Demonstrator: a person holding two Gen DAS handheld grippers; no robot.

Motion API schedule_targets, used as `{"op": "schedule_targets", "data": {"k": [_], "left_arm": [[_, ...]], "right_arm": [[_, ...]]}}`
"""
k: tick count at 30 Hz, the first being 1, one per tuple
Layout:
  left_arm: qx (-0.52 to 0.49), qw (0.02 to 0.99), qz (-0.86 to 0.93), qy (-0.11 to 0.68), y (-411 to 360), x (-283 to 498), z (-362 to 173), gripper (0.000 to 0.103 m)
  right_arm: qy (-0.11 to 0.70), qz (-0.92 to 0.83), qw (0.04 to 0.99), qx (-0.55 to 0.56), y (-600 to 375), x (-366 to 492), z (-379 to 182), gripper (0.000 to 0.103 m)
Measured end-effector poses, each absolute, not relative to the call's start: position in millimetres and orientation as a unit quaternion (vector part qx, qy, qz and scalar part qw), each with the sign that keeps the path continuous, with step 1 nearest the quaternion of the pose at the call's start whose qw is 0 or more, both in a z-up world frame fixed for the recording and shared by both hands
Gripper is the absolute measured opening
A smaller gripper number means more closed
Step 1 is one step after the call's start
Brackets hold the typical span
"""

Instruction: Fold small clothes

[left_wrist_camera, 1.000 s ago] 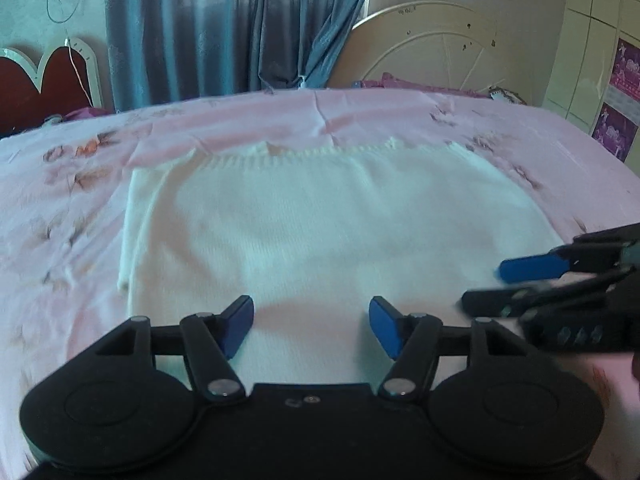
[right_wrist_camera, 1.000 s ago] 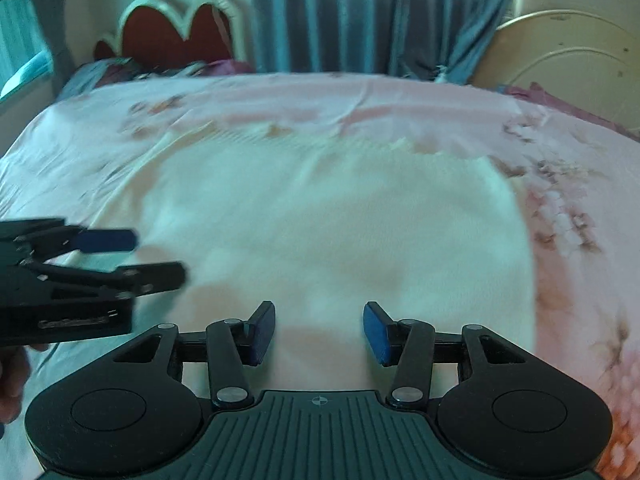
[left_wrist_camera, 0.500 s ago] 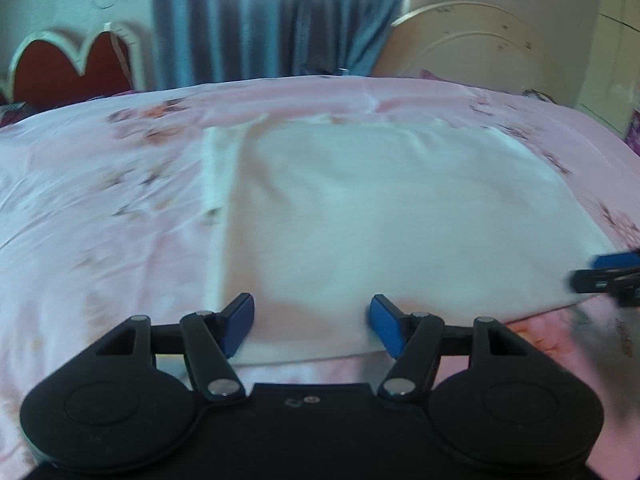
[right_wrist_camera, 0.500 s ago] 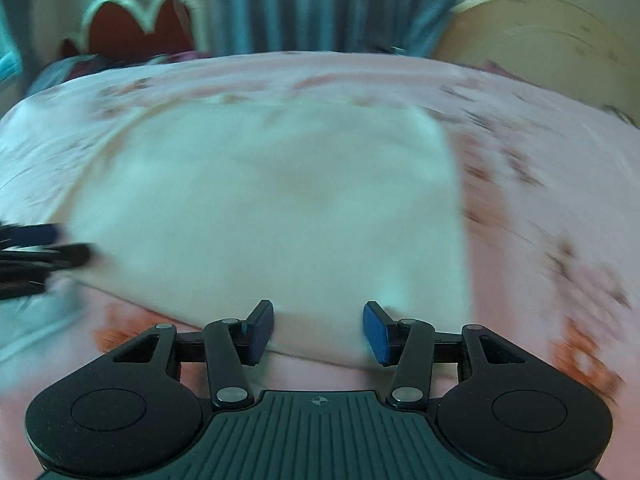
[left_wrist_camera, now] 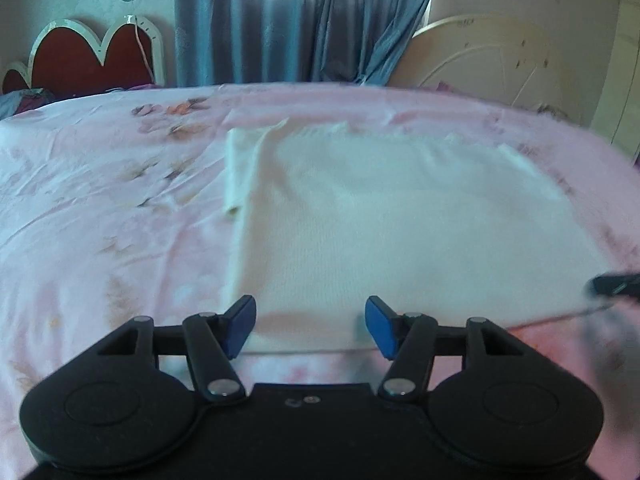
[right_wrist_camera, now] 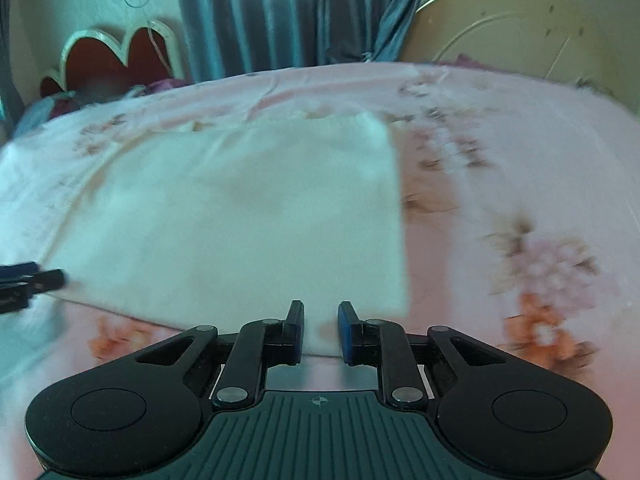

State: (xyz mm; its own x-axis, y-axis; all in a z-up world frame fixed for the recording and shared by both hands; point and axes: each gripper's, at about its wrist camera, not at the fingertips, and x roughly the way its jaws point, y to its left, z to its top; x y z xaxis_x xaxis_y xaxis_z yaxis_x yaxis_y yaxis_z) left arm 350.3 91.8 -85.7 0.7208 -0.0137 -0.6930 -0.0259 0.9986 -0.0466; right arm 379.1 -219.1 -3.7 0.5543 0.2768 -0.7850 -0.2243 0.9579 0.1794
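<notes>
Lying flat on the bed's pink floral sheet (left_wrist_camera: pixel 100 208), the cream knit garment (left_wrist_camera: pixel 400 220) is folded into a broad rectangle. Its long axis runs left to right across both views, and its ribbed edge points toward the far side of the bed, where the blue curtain (left_wrist_camera: pixel 300 20) hangs. A narrower folded layer, perhaps a sleeve, sticks out along its left side in the left wrist view. The near hem lies just in front of both grippers.

The left gripper (left_wrist_camera: pixel 311 326) hovers at the near left part of the hem. Its blue-padded fingers (left_wrist_camera: pixel 240 322) are spread wide and are closing a little, with the hem's edge lying between them but not pressed by either pad. The right gripper (right_wrist_camera: pixel 320 332) sits at the near right corner of the garment. Its fingers (right_wrist_camera: pixel 346 332) are drawing together and only a narrow gap remains, with the corner's edge showing in that gap. Whether the pads already press the cloth cannot be told.

Each gripper's tip shows at the edge of the other's view, beside the hem. A red heart-shaped headboard (left_wrist_camera: pixel 92 60) stands against the far wall at left, and a cream arched board (left_wrist_camera: pixel 500 60) at right.
</notes>
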Motion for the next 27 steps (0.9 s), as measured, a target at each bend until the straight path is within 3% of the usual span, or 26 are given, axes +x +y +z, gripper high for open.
{"op": "schedule_targets", "data": {"k": [8, 19, 27], "left_arm": [[0.010, 0.919, -0.050, 0.390, 32, 364, -99, 0.069], [0.019, 0.917, -0.022, 0.397, 69, 357, -101, 0.071], [0.020, 0.916, -0.013, 0.400, 70, 355, -101, 0.072]], "right_arm": [[0.458, 0.195, 0.867, 0.001, -165, 377, -14, 0.020], [0.464, 0.084, 0.881, 0.039, -254, 382, -16, 0.019], [0.467, 0.085, 0.880, 0.037, -257, 382, -17, 0.019]]}}
